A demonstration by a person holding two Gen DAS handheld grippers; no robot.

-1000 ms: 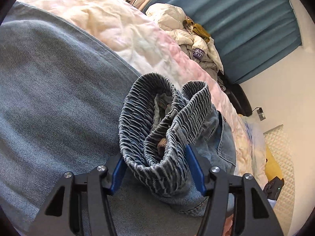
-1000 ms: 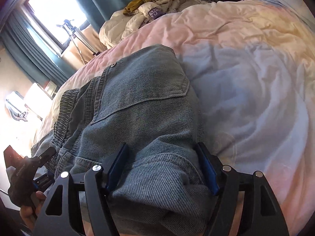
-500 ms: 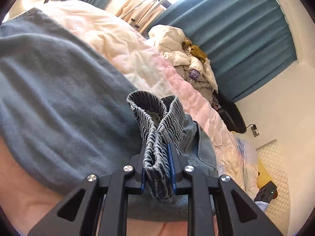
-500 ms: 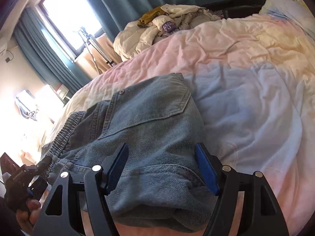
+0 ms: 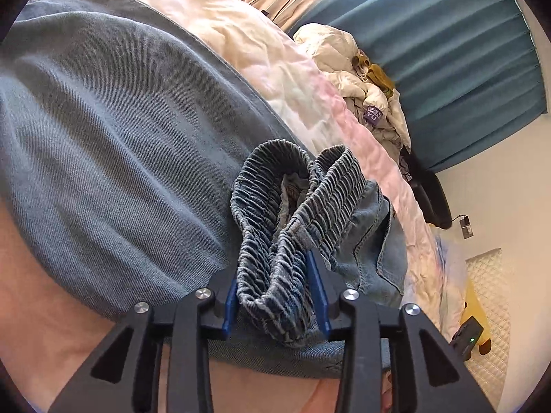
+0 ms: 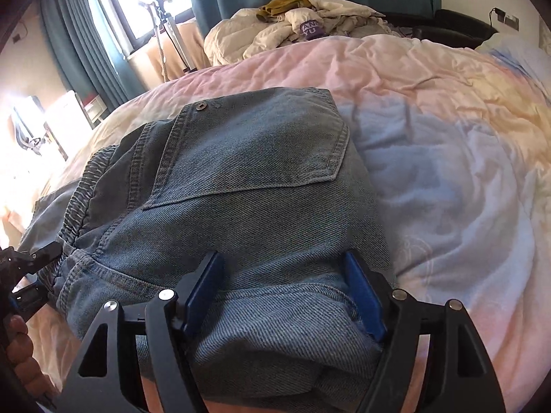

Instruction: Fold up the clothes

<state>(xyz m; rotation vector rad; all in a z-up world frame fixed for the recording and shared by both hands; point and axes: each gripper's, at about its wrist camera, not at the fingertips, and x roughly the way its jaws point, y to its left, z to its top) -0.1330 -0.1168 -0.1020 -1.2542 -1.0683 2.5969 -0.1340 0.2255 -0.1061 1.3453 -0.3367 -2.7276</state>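
Fingers of the left gripper (image 5: 277, 289) stand partly apart, with the bunched elastic waistband (image 5: 296, 213) of the denim jeans (image 5: 113, 127) filling the gap between the blue pads; both pads touch the fabric, so the waistband is pinched in a thick fold; fingers of the right gripper (image 6: 284, 296) are spread wide, straddling a rolled fold of the jeans (image 6: 248, 179); whether those pads press the cloth cannot be told.

Jeans position: spread over the pink and pale-blue quilt (image 6: 447, 130) on the bed; the leg section extends away to the upper left in the left wrist view; the seat section with a stitched back pocket (image 6: 251, 151) and a metal rivet (image 6: 199, 106) faces up in the right wrist view; the waistband lies at the left edge of that view, just beside the left gripper (image 6: 34, 268).

Background: a heap of cream bedding (image 6: 292, 31) at the far side of the bed; teal curtains (image 5: 447, 51) behind it.
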